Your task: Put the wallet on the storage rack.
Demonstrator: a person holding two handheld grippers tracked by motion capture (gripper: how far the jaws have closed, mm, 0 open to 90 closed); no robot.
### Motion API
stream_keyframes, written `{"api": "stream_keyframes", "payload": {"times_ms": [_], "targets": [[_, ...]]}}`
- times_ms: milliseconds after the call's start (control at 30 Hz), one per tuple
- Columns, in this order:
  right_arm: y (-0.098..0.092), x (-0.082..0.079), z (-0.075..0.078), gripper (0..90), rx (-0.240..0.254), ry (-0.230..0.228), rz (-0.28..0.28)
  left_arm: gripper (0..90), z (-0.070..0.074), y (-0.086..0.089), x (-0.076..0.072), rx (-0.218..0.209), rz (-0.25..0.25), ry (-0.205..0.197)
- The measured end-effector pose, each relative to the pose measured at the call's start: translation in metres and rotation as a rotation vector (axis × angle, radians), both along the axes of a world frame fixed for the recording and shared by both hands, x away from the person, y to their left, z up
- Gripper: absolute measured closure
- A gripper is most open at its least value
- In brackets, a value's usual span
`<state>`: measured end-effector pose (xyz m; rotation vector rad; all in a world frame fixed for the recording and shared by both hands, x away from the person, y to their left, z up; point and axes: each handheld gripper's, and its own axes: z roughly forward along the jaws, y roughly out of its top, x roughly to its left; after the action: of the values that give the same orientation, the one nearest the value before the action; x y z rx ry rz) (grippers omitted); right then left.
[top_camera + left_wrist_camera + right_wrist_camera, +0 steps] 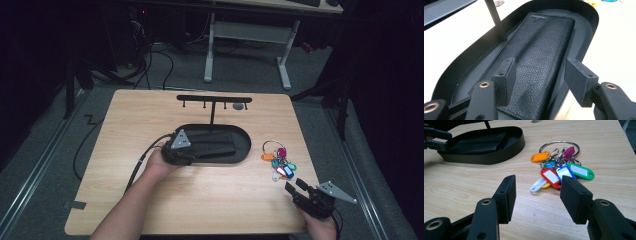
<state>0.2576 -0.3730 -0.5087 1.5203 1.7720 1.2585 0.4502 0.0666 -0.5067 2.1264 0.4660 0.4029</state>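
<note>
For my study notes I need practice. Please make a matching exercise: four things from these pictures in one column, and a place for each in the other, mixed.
Things:
1. wallet
2. key bunch
3. left gripper
4. right gripper

Places:
A. on bare wood, right of the tray
B. open, over the wallet
C. inside the tray
D. open, near the keys at the table edge

Pairs: 1-C, 2-A, 3-B, 4-D

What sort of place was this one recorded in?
Probably a lab or office workspace: a wooden table on grey carpet, a white-legged desk behind it, and loose cables on the floor.
</note>
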Motion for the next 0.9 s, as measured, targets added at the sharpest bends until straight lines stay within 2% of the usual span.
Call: {"api": "stream_keyframes", "payload": {"times_ms": [100, 133, 167, 200, 233, 367, 533, 667, 833, 900], "targets": [[0.001, 0.000, 0.000, 47.3, -0.003, 0.000, 0.002, 43.6, 0.001, 0.003, -0.005, -0.018, 0.010, -0.005], [0.001, 0.000, 0.000, 47.3, -0.003, 0.000, 0.002, 43.6, 0.002, 0.005, -0.008, -0.019, 0.020, -0.014], [0.001, 0.000, 0.000, 47.3, -0.004, 0.001, 0.003, 42.7, 0.004, 0.009, -0.012, -0.027, 0.041, -0.004], [0.002, 0.000, 0.000, 47.3, -0.003, 0.001, 0.003, 42.2, 0.004, 0.009, -0.012, -0.027, 0.041, -0.004], [0.002, 0.000, 0.000, 47.3, -0.004, 0.001, 0.004, 42.5, 0.005, 0.015, -0.019, -0.044, 0.064, -0.017], [0.002, 0.000, 0.001, 47.3, -0.005, -0.001, 0.006, 42.1, 0.006, 0.021, -0.027, -0.060, 0.094, -0.011], [0.002, 0.001, 0.001, 47.5, 0.001, -0.002, 0.007, 41.9, 0.004, 0.031, -0.045, -0.051, 0.127, -0.022], [0.002, 0.000, 0.001, 47.8, 0.006, -0.004, 0.009, 40.4, 0.003, 0.040, -0.063, -0.062, 0.145, -0.014], [0.002, 0.001, 0.002, 48.2, 0.013, -0.005, 0.011, 37.4, 0.002, 0.045, -0.081, -0.060, 0.150, -0.032], [0.002, 0.001, 0.002, 48.3, 0.014, -0.005, 0.011, 37.3, 0.004, 0.048, -0.089, -0.060, 0.147, -0.024]]}}
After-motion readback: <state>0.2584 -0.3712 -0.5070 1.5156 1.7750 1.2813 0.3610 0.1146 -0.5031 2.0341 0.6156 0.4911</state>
